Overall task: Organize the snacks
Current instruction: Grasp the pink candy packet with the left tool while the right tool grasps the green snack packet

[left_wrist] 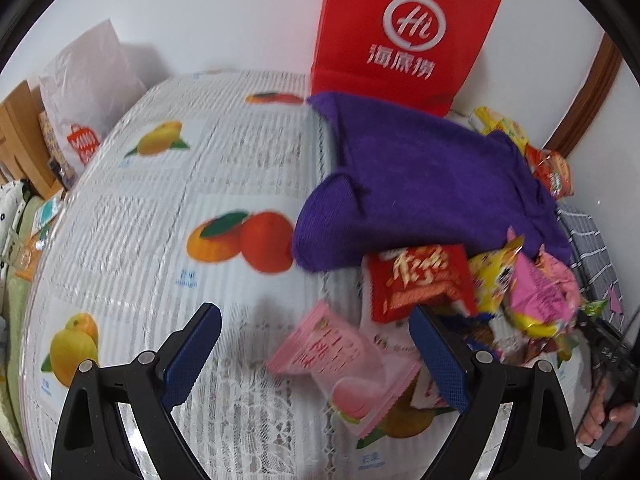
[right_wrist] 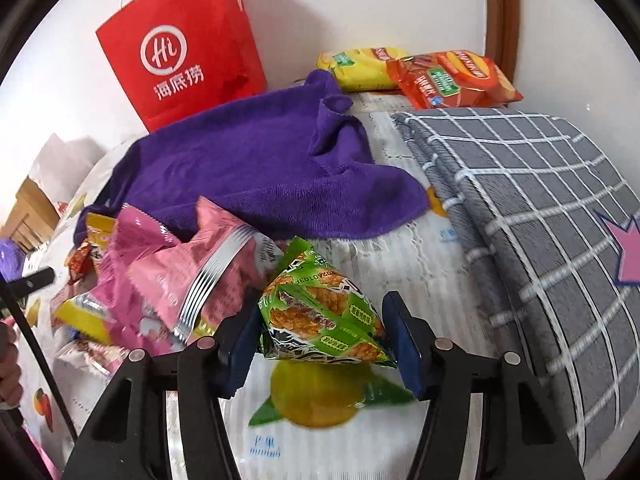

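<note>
My left gripper [left_wrist: 316, 320] is open above the fruit-print tablecloth [left_wrist: 168, 208]. A pink peach snack packet [left_wrist: 344, 364] lies between its fingers, nearer the right finger. A red snack packet [left_wrist: 416, 280] and a pile of pink and yellow packets [left_wrist: 532, 292] lie just beyond to the right. My right gripper [right_wrist: 320, 320] is shut on a green triangular snack packet [right_wrist: 320, 316]. Pink snack packets [right_wrist: 180, 276] are heaped to its left. A purple towel [right_wrist: 248, 172] lies behind; it also shows in the left wrist view [left_wrist: 420, 188].
A red paper bag [right_wrist: 180, 48] stands against the wall, also in the left wrist view [left_wrist: 404, 36]. Yellow [right_wrist: 360, 68] and orange [right_wrist: 452, 80] chip bags lie at the back. A grey checked cloth [right_wrist: 540, 208] is on the right. A white bag [left_wrist: 88, 92] stands far left.
</note>
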Motion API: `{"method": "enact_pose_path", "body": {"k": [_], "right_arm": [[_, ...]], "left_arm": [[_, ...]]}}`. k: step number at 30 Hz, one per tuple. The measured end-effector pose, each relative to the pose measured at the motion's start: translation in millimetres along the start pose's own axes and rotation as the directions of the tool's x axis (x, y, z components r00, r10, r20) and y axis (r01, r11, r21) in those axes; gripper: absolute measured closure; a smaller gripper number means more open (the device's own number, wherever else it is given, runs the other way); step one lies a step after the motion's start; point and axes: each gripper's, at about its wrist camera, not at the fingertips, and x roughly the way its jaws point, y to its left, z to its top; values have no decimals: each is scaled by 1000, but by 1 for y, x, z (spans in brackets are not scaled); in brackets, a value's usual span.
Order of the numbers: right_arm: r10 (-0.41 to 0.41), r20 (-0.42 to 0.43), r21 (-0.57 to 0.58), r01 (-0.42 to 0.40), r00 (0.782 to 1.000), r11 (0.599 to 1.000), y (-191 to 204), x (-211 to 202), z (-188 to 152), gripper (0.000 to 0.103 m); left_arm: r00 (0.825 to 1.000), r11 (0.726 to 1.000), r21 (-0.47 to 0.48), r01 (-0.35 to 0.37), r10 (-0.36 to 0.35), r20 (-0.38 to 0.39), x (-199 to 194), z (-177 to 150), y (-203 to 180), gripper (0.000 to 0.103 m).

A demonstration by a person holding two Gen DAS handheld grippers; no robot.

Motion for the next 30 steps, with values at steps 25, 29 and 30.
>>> {"method": "enact_pose_path", "body": {"k": [25, 29, 30], "right_arm": [[-64, -6, -30, 64, 998, 998, 2, -6, -26, 41], [-54, 12, -11, 54, 998, 998, 1, -4, -25, 43], [-51, 16, -6, 51, 999, 999, 2, -5, -25, 44]], "left_arm": [[996, 990, 110, -89, 91, -19, 20, -27, -13, 36], [996, 987, 135, -86, 88, -10, 15, -27, -14, 63], [997, 989, 131, -76, 78, -15, 14, -26, -12, 64]]}}
